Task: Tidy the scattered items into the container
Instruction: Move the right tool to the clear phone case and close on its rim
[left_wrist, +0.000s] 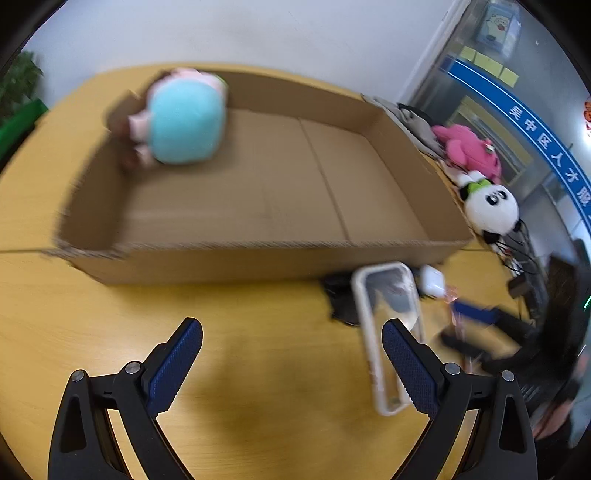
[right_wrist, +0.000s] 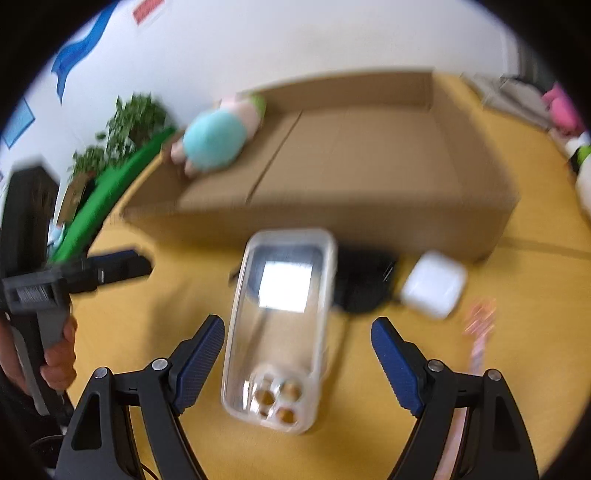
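A shallow cardboard box (left_wrist: 229, 258) (right_wrist: 369, 218) lies on the yellow table, with a turquoise and pink plush toy (left_wrist: 181, 118) (right_wrist: 218, 140) in its far left corner. In front of the box lie a clear phone case (left_wrist: 388, 332) (right_wrist: 280, 328), a black item (left_wrist: 340, 295) (right_wrist: 365, 280), a white earbud case (left_wrist: 432, 280) (right_wrist: 434, 284) and a pink wrapped stick (right_wrist: 480, 332). My left gripper (left_wrist: 291, 343) is open over bare table, left of the phone case. My right gripper (right_wrist: 297, 339) is open, with the phone case lying between its fingers, untouched.
A pink plush (left_wrist: 469, 147) and a panda plush (left_wrist: 491, 206) sit at the table's right edge beside cables. A green plant (right_wrist: 125, 125) and a green chair back (right_wrist: 110, 192) stand past the left edge. A hand (right_wrist: 59, 354) holds the left gripper's handle.
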